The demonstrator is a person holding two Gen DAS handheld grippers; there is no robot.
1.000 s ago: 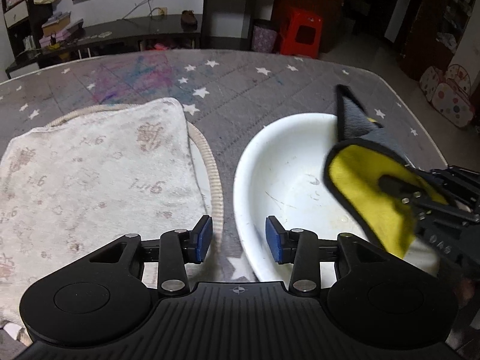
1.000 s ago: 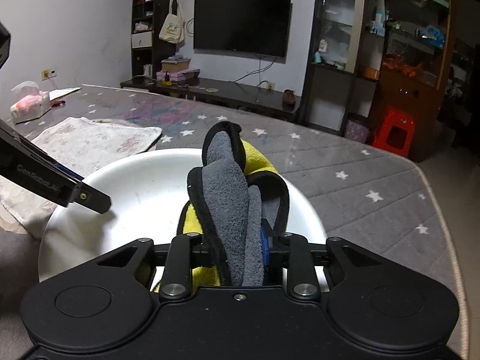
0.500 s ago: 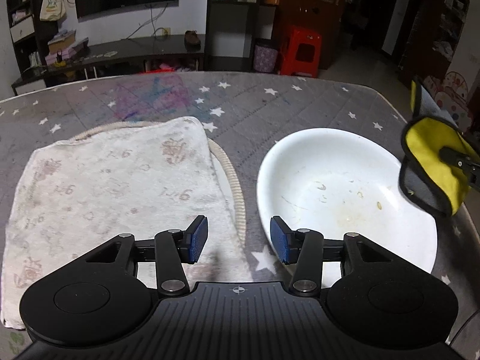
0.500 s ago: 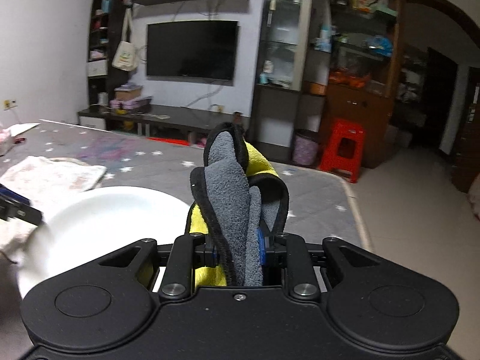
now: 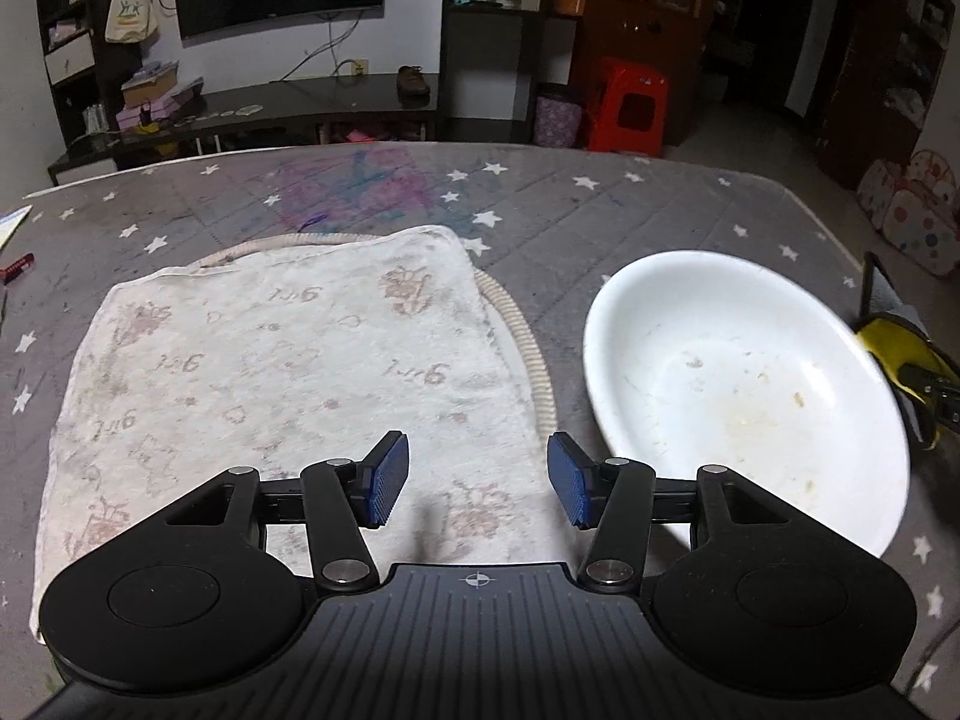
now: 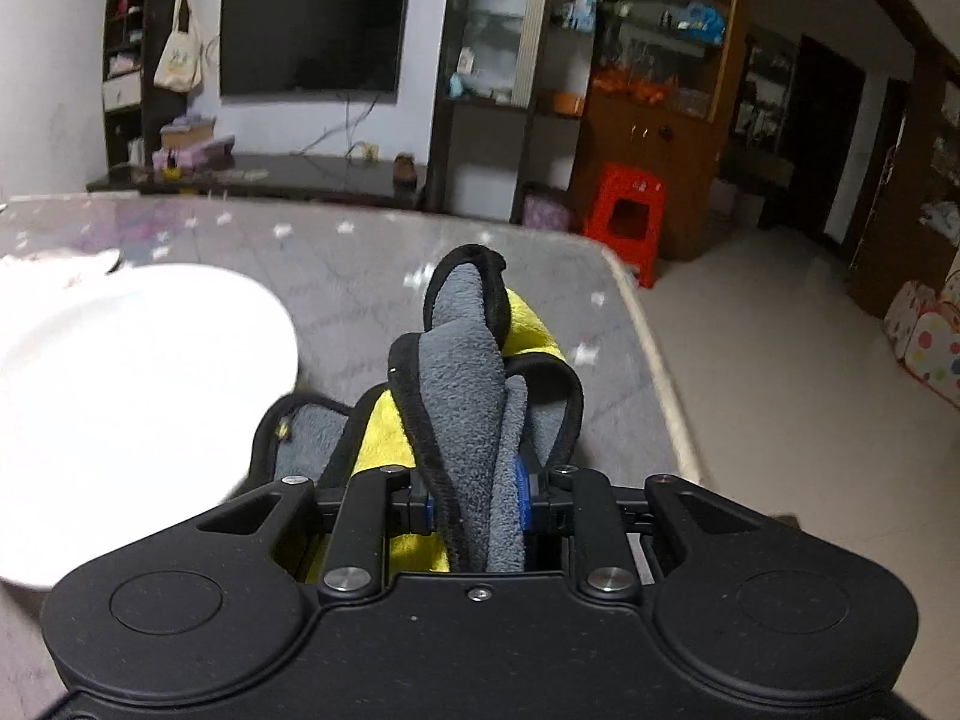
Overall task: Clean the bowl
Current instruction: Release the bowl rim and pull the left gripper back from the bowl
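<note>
Claws tilt downward: left claw [image 5: 478, 487] is opening, empty, over the towel [image 5: 282, 384]; right claw [image 6: 478, 501] clamps the cloth [image 6: 474, 396] beyond the bowl [image 5: 744, 384], near the bench [image 6: 654, 360] edge.

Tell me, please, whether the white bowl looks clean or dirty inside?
Dirty: the white bowl shows yellowish stains and specks inside.
</note>
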